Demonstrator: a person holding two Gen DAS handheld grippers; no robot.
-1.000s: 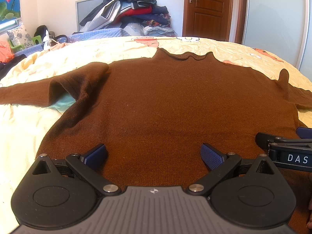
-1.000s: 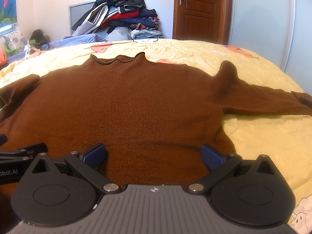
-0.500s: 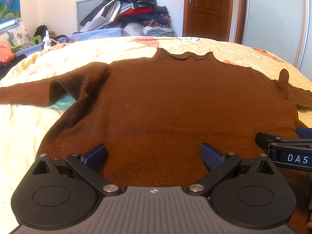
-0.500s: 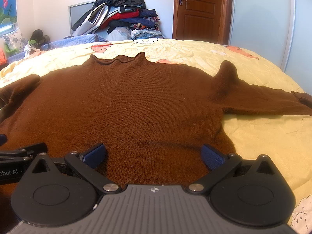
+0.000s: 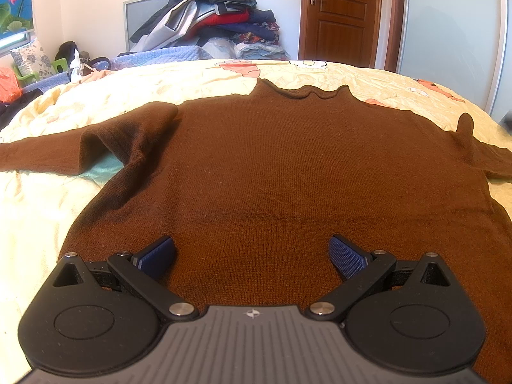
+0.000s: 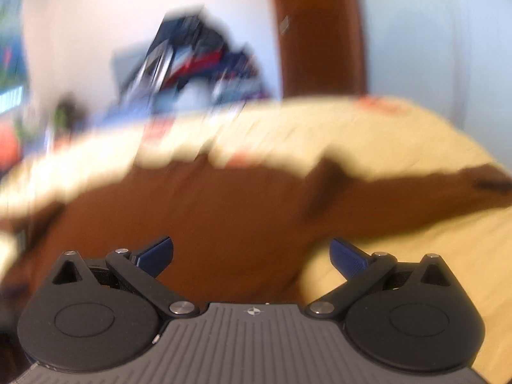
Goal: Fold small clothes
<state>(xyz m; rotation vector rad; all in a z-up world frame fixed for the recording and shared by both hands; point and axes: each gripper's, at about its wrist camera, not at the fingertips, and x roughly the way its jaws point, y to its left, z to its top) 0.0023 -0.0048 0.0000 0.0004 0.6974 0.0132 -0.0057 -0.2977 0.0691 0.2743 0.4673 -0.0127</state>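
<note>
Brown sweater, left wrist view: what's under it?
The brown sweater lies spread on the yellow bedsheet. A teal patch peeks out beneath the sleeve by the armpit; whether it is cloth or print, and anything else under the body, is covered.

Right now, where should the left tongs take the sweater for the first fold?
Probably the left sleeve: it lies stretched out flat on the bedspread, clear of the body. Come from the left edge with the open left tongs and pinch near the cuff end.
</note>
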